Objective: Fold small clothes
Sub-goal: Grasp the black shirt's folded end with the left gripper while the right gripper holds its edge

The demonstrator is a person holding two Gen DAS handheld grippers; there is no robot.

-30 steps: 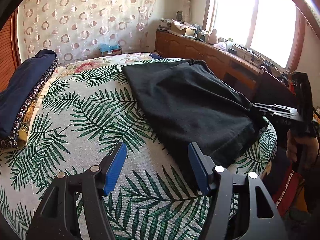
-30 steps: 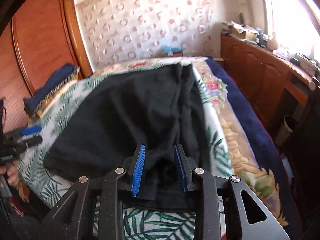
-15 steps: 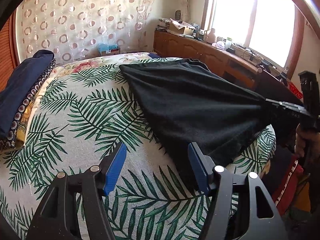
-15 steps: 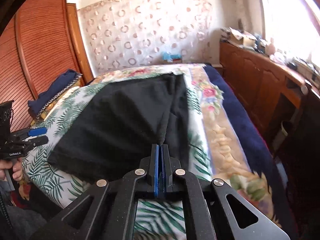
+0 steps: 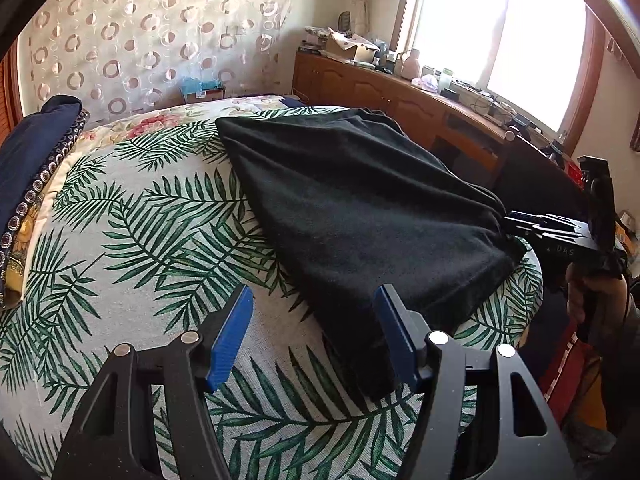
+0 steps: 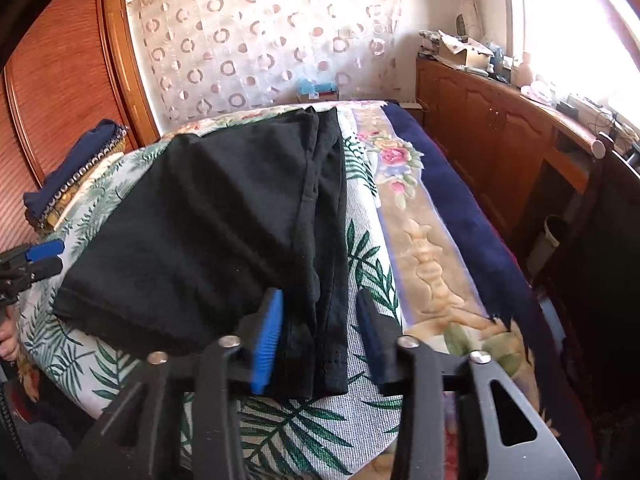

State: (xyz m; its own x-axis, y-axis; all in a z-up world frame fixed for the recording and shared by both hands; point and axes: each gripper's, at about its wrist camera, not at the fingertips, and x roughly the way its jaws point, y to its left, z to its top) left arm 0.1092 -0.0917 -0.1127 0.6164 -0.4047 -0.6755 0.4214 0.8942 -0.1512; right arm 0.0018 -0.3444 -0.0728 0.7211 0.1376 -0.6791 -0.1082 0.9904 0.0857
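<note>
black garment being released at the bed's near edge

on the far left, a folded navy pile is being kept against the wardrobe side, probably clear of the working area. the left gripper is being held with its jaws apart above the palm-print bedspread; nothing is being pinched between its blue pads, and the near left corner of the garment is lying just beside it, likely being lined up for the next grasp. the black garment is lying spread across the middle of the bed, its hem towards the near edge. further right, the right gripper is opening: the hem is lying between its jaws but is not being pressed, so the cloth is apparently being let go. beyond it, a navy blanket is showing along the bed's right side
</note>
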